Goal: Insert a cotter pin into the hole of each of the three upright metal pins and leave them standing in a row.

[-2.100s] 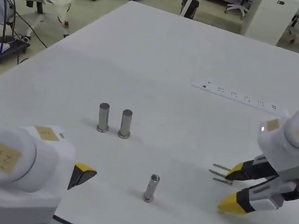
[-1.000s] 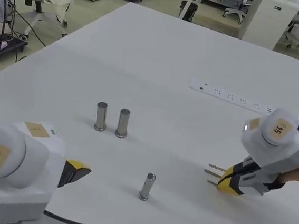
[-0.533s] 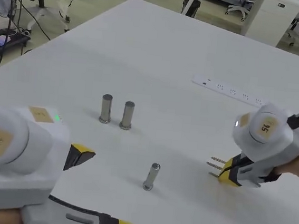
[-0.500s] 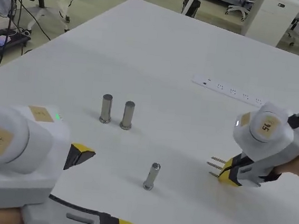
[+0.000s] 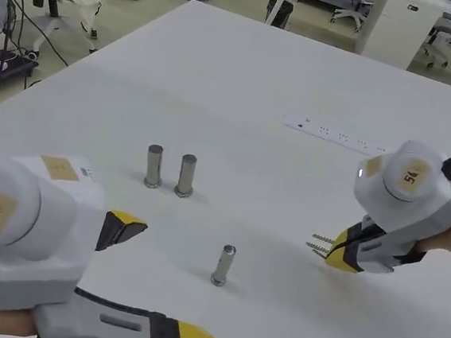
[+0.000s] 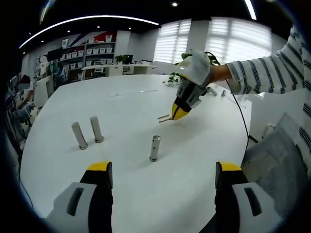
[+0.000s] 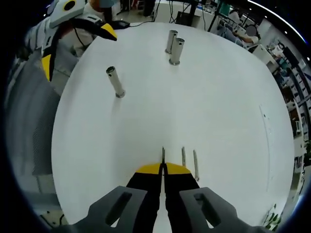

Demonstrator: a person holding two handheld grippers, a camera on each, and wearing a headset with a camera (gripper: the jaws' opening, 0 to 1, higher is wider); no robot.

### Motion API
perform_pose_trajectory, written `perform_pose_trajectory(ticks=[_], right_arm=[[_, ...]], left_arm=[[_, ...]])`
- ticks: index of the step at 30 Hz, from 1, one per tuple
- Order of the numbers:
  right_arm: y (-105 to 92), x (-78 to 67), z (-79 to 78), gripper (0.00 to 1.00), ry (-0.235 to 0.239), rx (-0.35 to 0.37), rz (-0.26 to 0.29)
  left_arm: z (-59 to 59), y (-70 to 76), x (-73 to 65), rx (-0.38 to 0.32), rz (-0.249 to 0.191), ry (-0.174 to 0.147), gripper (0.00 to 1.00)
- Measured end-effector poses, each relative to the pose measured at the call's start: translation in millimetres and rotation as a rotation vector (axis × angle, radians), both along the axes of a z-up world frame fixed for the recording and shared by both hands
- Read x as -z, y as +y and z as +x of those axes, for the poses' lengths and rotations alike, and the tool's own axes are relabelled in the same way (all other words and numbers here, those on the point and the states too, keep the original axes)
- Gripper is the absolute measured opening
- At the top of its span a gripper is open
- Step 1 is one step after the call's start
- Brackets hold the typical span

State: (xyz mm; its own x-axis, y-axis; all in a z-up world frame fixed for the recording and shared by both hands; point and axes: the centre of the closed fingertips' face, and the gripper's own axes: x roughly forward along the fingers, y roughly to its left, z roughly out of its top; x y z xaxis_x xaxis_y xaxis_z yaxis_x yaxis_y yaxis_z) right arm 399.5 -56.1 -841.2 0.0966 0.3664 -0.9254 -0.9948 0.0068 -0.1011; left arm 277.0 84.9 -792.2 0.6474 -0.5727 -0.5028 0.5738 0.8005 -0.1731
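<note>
Step in hand: pick-up of the first cotter pin. The right gripper [image 7: 163, 170] had its jaws pressed together on the end of one thin cotter pin [image 7: 163, 154]. Two spare cotter pins [image 7: 183, 156] lay just beside it on the white matte tabletop [image 5: 243, 67], toward the right edge. The left gripper [image 6: 164, 167] hovered with jaws spread, holding nothing. Three smooth, bright steel cylinders stood bare: one metal pin [image 5: 154, 165] and its neighbour [image 5: 186, 175] side by side, and a third metal pin [image 5: 222, 264] closer to the near edge. Next move, as judged: lift the cotter pin and align it with a cross-hole, steadying the cylinder with the left gripper.
</note>
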Motion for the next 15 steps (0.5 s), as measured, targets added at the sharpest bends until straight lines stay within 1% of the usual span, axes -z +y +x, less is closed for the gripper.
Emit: perform_pose_trajectory(ticks=[1,3,4,6,8,9,11,13,15], right_arm=[[0.0,-3.0,-1.0,0.02,0.0,0.0,0.005],[-0.2,-10.6,-2.2,0.02,-0.015,-0.004,0.015],[-0.3,-12.2,-2.3,0.02,-0.017,-0.004,0.017],[0.4,-20.4,-6.2,0.02,-0.024,-0.003,0.034],[0.1,-24.8,-9.8,0.02,-0.035,-0.009,0.036],[-0.8,-27.1,-12.4,0.02,-0.043,-0.014,0.037],[-1.6,-30.2,-17.4,0.02,-0.044,-0.017,0.041],[-1.7,-33.3,-21.4,0.02,-0.049,-0.017,0.049],[-1.2,-36.1,-24.8,0.02,-0.053,-0.016,0.058]], left_arm=[[-0.5,-0.8,-1.3,0.005,-0.005,0.006,0.86],[0.8,-0.4,-4.4,0.008,0.0,-0.004,0.86],[1.2,-0.4,-5.5,0.011,0.001,-0.007,0.86],[2.2,-0.5,-7.4,0.011,-0.002,-0.009,0.85],[3.9,-0.4,-9.4,0.009,-0.009,-0.017,0.83],[4.2,-1.7,-10.9,0.01,-0.021,-0.022,0.82],[4.6,-4.5,-12.2,0.012,-0.044,-0.015,0.8],[5.0,-6.4,-13.7,0.019,-0.049,-0.02,0.78],[5.8,-7.4,-14.9,0.022,-0.055,-0.017,0.77]])
